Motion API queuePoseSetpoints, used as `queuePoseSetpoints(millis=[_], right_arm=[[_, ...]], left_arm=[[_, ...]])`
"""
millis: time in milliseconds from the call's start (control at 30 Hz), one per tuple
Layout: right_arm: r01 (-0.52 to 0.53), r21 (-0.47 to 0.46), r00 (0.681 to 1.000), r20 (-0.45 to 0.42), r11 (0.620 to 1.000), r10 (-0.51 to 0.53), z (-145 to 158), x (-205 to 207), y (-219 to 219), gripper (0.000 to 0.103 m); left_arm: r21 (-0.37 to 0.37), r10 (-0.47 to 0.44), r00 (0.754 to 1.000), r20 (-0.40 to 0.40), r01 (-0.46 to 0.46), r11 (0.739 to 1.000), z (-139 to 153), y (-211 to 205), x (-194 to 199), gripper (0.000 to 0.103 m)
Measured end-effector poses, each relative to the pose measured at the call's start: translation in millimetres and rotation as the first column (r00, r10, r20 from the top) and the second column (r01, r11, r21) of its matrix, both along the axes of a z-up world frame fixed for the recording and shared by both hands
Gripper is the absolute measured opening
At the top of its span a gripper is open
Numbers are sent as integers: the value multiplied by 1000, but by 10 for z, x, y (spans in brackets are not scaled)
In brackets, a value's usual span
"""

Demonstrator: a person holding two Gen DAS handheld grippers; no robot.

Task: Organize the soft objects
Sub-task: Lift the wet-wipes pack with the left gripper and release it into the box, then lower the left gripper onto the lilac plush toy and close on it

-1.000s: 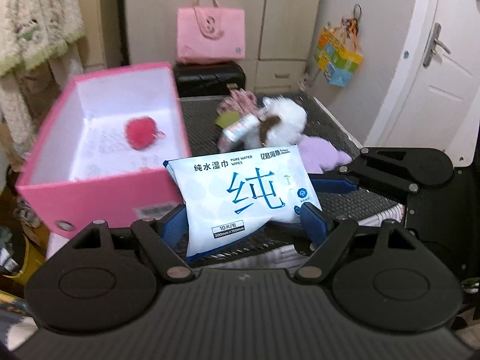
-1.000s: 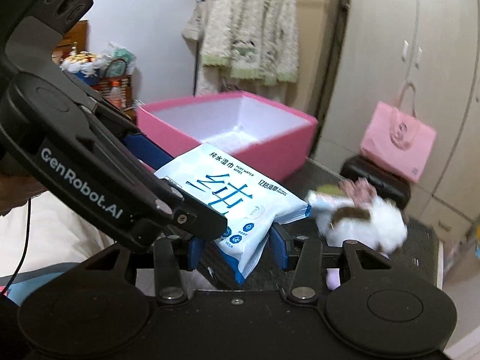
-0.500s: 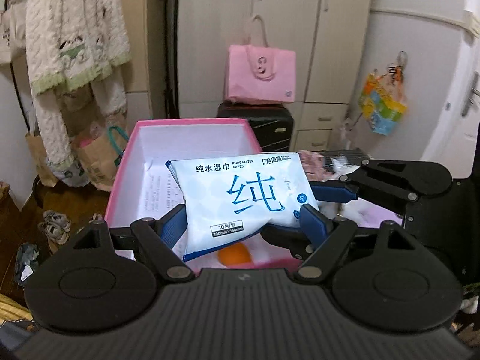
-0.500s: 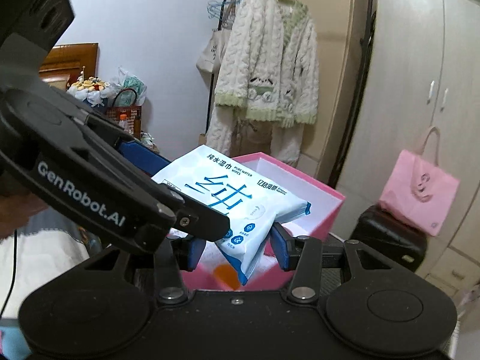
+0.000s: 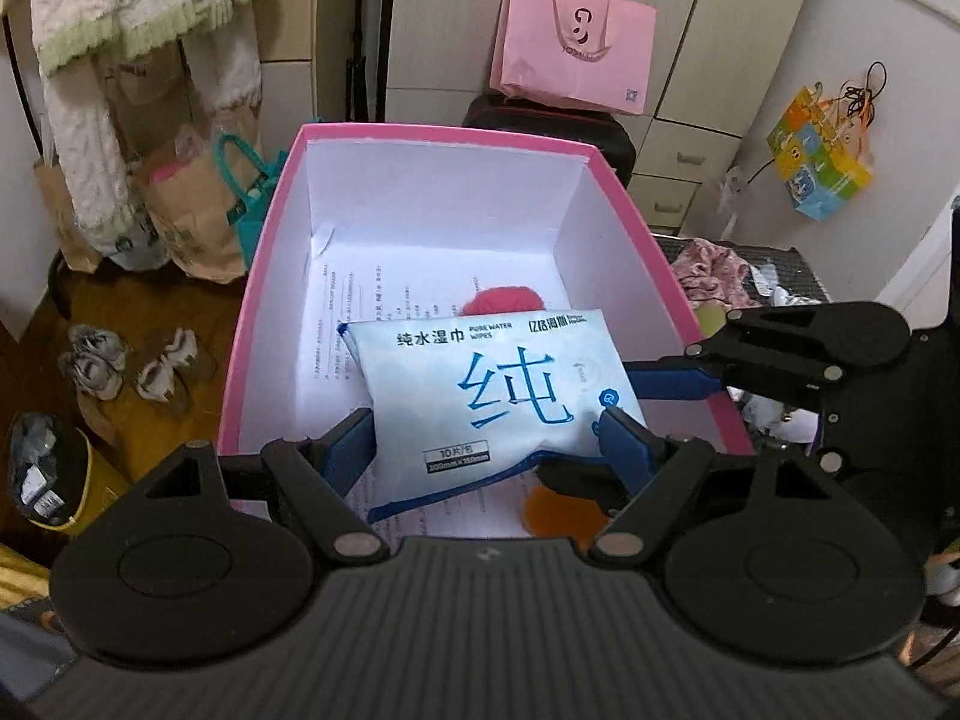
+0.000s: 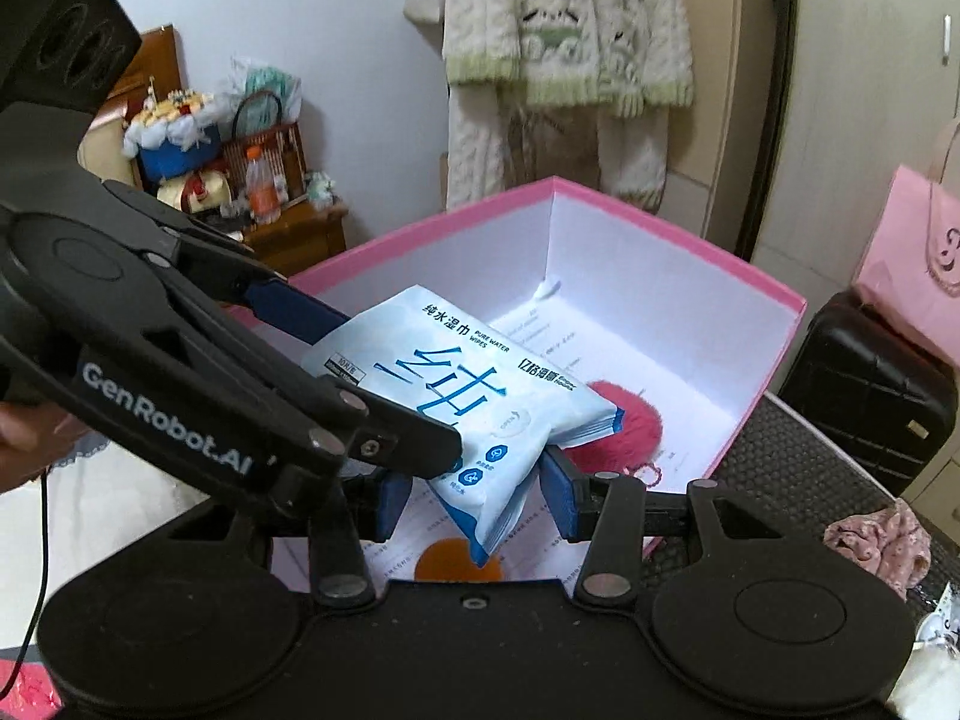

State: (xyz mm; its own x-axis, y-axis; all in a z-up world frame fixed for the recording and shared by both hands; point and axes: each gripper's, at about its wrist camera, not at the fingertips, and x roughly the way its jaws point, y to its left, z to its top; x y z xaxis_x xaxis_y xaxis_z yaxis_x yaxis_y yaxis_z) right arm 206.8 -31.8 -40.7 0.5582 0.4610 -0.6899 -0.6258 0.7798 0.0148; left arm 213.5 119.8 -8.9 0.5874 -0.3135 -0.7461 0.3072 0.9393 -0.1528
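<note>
The wipes pack [image 5: 498, 384] hangs in the air over the open pink box [image 5: 264, 276], gripped from two sides at once. The left gripper [image 5: 486, 450] has its blue fingers [image 5: 348, 450] pinching the pack across its width, one on each long edge near the printed end. The right gripper [image 6: 474, 492] comes in from the side; its fingers [image 6: 558, 492] close on one short end of the pack, which folds down between them. In the left view the right gripper's upper finger lies along the pack's far right edge, and its lower finger is mostly hidden under the pack. In the right view the left gripper's black arm covers the pack's near corner, so that finger's contact there cannot be made out.

Inside the box, a printed sheet [image 5: 372, 312] lines the floor. A red pompom [image 6: 624, 420] sits toward the far side, half hidden behind the pack in the left view. An orange shape [image 5: 561, 513] lies on the near floor of the box, cut off by the gripper bodies in both views; it may be a soft ball or a flat print.

To the right of the box, on the dark surface [image 6: 798, 480], lies a pink floral cloth [image 6: 879, 543]. More pale items beyond it are blocked by the right gripper. A hand [image 6: 30, 444] shows only at the left edge of the right view.
</note>
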Motion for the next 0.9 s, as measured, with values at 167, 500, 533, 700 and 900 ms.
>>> queuePoseSetpoints(millis=[167,500,533,700,900], right_arm=[[-4,-31,1000,8,1000,4,9,-11,10,57],[0,-65,998,61,998,4,229,-312,-53,62],[-1,-67,998,69,998,6,256,-361,-59,62],[-11,-75,993,119,997,19,433,-656,-136,63],[-23,-69,985,172,997,35,632,-1055,-373,65]], left_arm=[[61,14,997,81,-19,998,126,-19,-97,83],[83,-8,997,76,2,997,403,50,-457,83],[84,-15,997,78,9,996,435,41,-504,83],[93,-58,993,105,48,995,624,-67,-818,83],[127,-132,977,166,111,986,819,-325,-1229,85]])
